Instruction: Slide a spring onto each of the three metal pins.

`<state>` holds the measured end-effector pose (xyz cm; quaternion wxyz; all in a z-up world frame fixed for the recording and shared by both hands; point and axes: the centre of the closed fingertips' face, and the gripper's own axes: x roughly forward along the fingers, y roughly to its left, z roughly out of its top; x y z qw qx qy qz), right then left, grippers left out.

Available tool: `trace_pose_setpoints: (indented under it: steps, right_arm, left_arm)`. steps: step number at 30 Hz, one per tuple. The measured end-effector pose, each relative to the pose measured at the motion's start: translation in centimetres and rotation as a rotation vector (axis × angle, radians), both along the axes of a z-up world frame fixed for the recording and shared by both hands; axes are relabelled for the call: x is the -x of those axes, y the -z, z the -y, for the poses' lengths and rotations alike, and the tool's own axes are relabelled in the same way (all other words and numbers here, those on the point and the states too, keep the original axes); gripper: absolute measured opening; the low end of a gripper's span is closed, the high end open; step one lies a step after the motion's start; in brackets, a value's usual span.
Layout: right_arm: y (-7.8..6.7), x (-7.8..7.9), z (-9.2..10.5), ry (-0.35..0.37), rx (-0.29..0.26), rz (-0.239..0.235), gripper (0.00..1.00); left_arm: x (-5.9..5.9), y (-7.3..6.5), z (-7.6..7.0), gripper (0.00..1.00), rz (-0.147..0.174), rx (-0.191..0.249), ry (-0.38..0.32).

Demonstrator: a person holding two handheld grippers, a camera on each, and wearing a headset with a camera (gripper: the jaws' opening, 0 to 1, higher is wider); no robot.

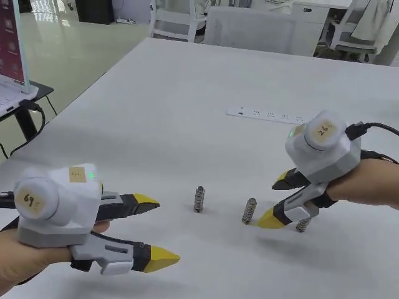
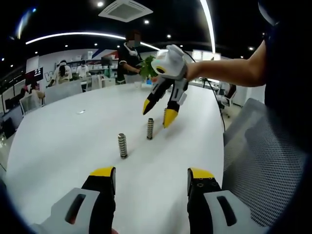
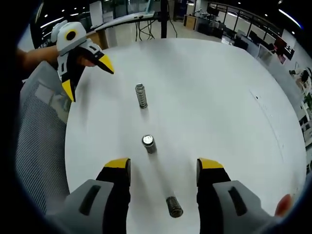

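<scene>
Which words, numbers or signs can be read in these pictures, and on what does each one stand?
"69", as it seems, handwritten: on the round sticker of the left gripper.
"26", roughly, handwritten and turned: on the tan sticker of the right gripper.
Too small to read: the text on the laptop screen.
Too blurred to read: the wall lettering in the left gripper view, which perhaps begins with "W".

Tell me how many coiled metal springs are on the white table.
3: one coiled metal spring nearest the left gripper, one in the middle, one between the fingers of the right gripper.
</scene>
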<state>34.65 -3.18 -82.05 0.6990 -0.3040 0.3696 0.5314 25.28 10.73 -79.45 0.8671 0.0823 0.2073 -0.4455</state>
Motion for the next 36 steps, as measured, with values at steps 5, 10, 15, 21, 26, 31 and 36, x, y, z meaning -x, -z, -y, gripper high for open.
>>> trace_pose_setpoints:
  steps: [5, 10, 15, 21, 26, 31, 36]
  right_arm:
    - [-0.1, -0.2, 1.3, 0.042, -0.026, 0.008, 0.55]
    - [-0.2, -0.2, 2.2, 0.080, -0.054, 0.012, 0.56]
    - [-0.1, 0.0, 3.1, 0.114, -0.078, 0.009, 0.57]
    - [-0.2, 0.5, 4.3, 0.153, -0.103, 0.014, 0.58]
    - [-0.5, 1.1, 5.1, 0.189, -0.135, 0.026, 0.59]
    - [-0.5, 1.8, 6.0, 0.214, -0.151, 0.038, 0.59]
    - [-0.5, 2.6, 6.6, 0.235, -0.170, 0.041, 0.60]
  left_arm:
    - [0.0, 0.0, 0.0, 0.55, -0.004, -0.003, 0.002]
    - [0.0, 0.1, 0.0, 0.55, -0.008, -0.007, 0.005]
    - [0.0, 0.1, 0.1, 0.55, -0.013, -0.007, 0.004]
    - [-0.1, 0.0, 0.2, 0.55, -0.012, -0.005, 0.007]
    - [-0.1, -0.2, 0.5, 0.56, -0.011, 0.000, 0.012]
    - [0.0, -0.3, 0.6, 0.56, -0.009, 0.005, 0.016]
    - [0.2, -0.3, 0.7, 0.56, -0.010, 0.007, 0.017]
